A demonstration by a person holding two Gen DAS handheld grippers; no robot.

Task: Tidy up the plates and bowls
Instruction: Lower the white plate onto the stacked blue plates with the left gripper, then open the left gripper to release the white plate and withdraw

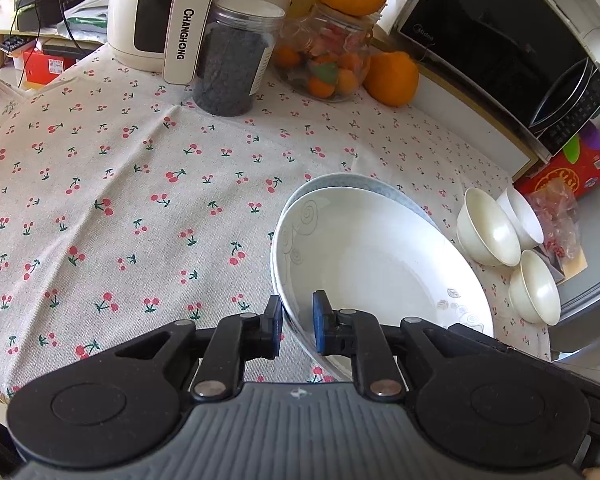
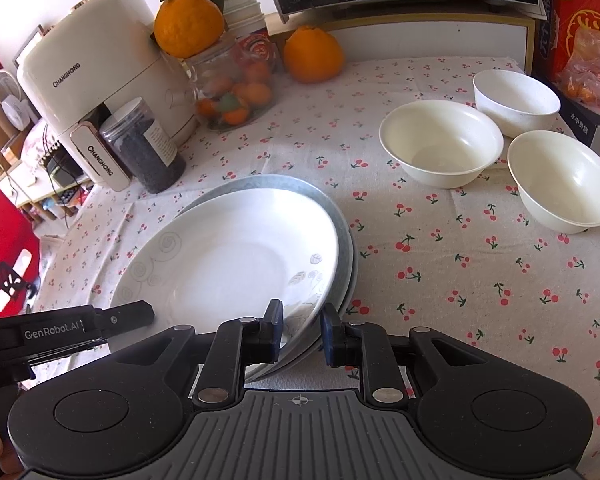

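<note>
Two shallow plates lie stacked on the cherry-print tablecloth (image 1: 120, 200): a white plate (image 1: 376, 248) with grey swirls on top of a grey-blue rimmed plate (image 1: 340, 179). My left gripper (image 1: 298, 322) is shut on the stack's near left rim, one pad outside and one inside. My right gripper (image 2: 302, 330) is shut on the near right rim of the white plate (image 2: 236, 256) and the grey-blue rimmed plate (image 2: 342, 236). One of the left gripper's fingers (image 2: 132, 314) shows at the plate's left edge. Three cream bowls (image 2: 440, 144) (image 2: 516, 96) (image 2: 564, 180) stand apart to the right.
At the back stand a cream air fryer (image 1: 148, 12), a jar of dark grains (image 1: 232, 60), a glass jar of fruit (image 1: 328, 56) with oranges (image 1: 392, 76) and a microwave (image 1: 500, 36). A red box (image 2: 580, 20) and bagged fruit (image 2: 592, 68) crowd the right edge.
</note>
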